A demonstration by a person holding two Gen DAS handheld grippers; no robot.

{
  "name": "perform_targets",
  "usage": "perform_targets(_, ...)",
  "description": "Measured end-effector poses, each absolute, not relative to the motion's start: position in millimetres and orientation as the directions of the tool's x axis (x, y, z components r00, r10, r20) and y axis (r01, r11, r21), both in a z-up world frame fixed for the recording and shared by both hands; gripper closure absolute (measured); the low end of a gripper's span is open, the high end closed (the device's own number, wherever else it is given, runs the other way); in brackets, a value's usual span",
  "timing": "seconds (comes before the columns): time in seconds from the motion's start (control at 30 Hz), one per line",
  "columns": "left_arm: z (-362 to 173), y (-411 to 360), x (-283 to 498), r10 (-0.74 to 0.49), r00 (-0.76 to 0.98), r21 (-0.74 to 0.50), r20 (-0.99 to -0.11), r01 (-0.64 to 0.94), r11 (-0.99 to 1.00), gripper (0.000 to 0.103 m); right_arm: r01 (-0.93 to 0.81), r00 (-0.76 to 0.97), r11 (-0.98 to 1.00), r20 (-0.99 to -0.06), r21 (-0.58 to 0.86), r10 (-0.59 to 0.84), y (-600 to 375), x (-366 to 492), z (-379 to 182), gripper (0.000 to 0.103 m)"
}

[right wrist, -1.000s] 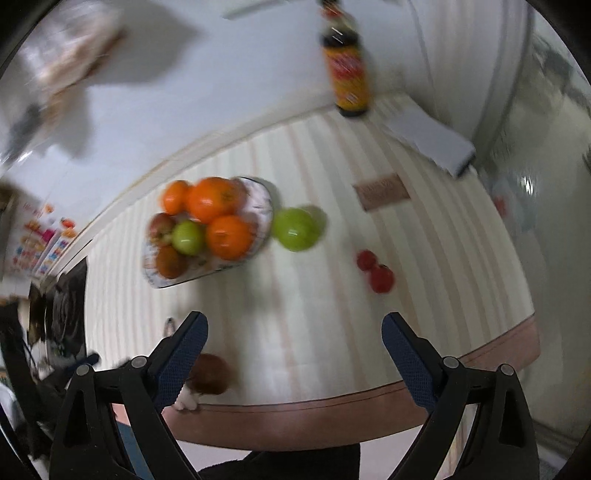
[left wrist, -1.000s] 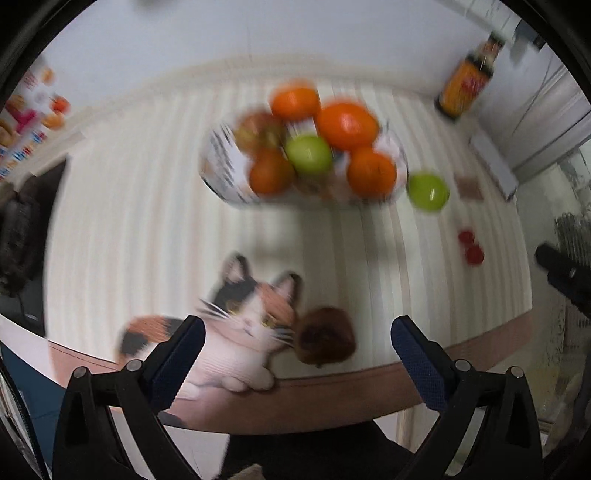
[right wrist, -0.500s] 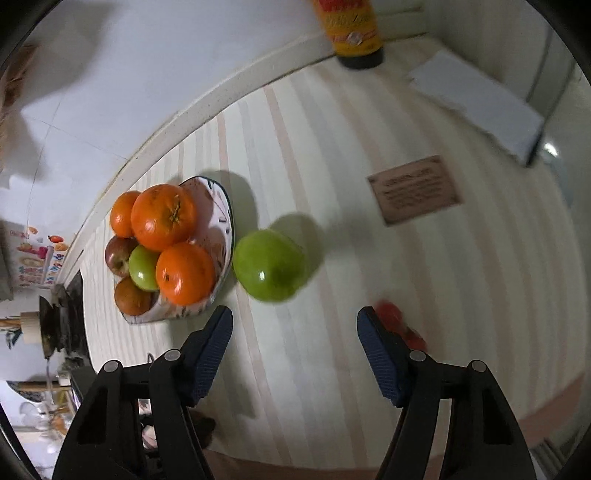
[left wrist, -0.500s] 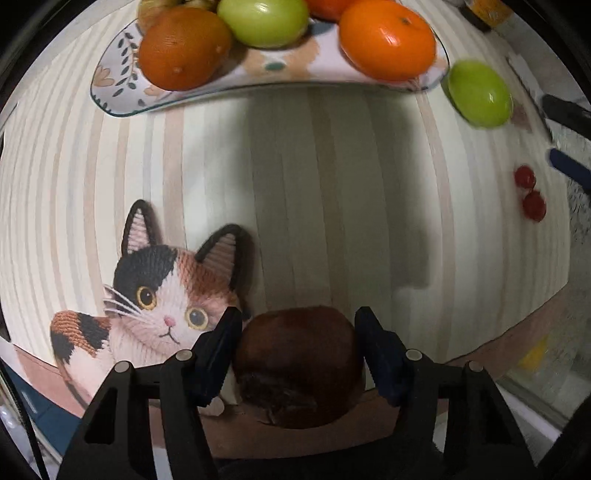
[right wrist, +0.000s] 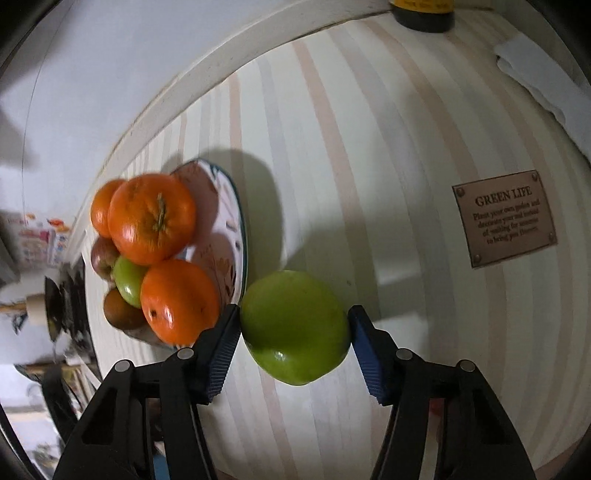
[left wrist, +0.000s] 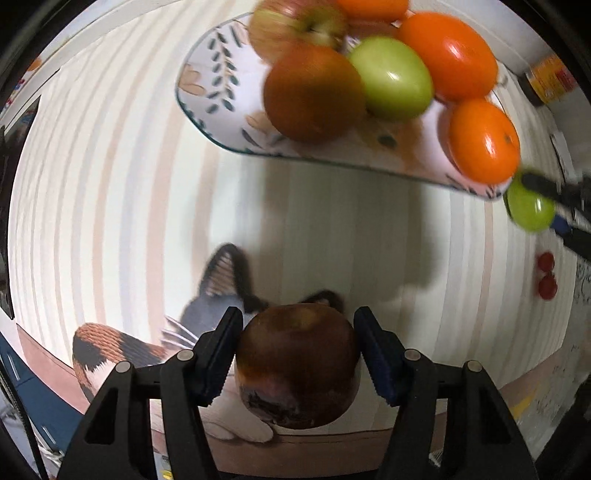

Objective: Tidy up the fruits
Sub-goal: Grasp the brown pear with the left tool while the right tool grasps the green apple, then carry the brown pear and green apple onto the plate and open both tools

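My left gripper [left wrist: 297,347] is shut on a dark brown fruit [left wrist: 297,363] and holds it above the table's front edge, over a cat picture. A leaf-patterned plate [left wrist: 207,88] ahead carries several fruits: oranges, a green one, a red apple, a brown one. My right gripper [right wrist: 293,338] is shut on a green apple [right wrist: 295,326] just right of the plate [right wrist: 236,236]. In the left wrist view the same green apple [left wrist: 528,214] and right gripper fingers [left wrist: 546,186] show at the far right.
Two small red fruits [left wrist: 546,275] lie on the striped table at right. A brown "GREEN LIFE" plaque [right wrist: 504,221], a white cloth [right wrist: 543,81] and a bottle [right wrist: 423,13] sit toward the back. The cat picture [left wrist: 218,295] is at the front edge.
My left gripper has closed on the brown fruit and lifted it toward the plate. My right gripper has moved in and closed around the green apple.
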State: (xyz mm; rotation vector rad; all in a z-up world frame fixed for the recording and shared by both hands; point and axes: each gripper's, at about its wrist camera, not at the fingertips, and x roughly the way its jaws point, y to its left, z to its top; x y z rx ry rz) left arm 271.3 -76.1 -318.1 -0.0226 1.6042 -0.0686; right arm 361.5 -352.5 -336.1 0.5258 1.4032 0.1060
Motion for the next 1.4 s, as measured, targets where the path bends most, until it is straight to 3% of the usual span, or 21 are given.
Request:
perform_targets(0.3,-319.5,-76.3,282.7,-0.063,-0.009,-0.064,-0.998,0.045,0.997,0.043,0.157,0.094,0.914,-0.927,0.375,0.364,-299.8,304.9,-342.5,0.041)
perform_targets(0.67,-312.7,-80.9,285.4,-0.095,-0.012,-0.096,-0.995,0.082,0.992,0.043,0.166,0.105,0.931,-0.944,0.326,0.312,-290.0,287.9,-341.9,0.04)
perform_targets(1.13,-275.7,-53.9,307.8,-0.166,0.023,-0.163,-0.986,0.082,0.983,0.052,0.153,0.238,0.928,-0.924,0.339,0.298,-289.6,318.9,-302.1,0.043)
perform_targets(1.4,-287.1,-49.9,328.1,-0.2,0.005,-0.198,-0.98,0.111,0.974,0.047,0.149,0.232,0.931,-0.927,0.333,0.294,-289.1,340.9,-301.6,0.043)
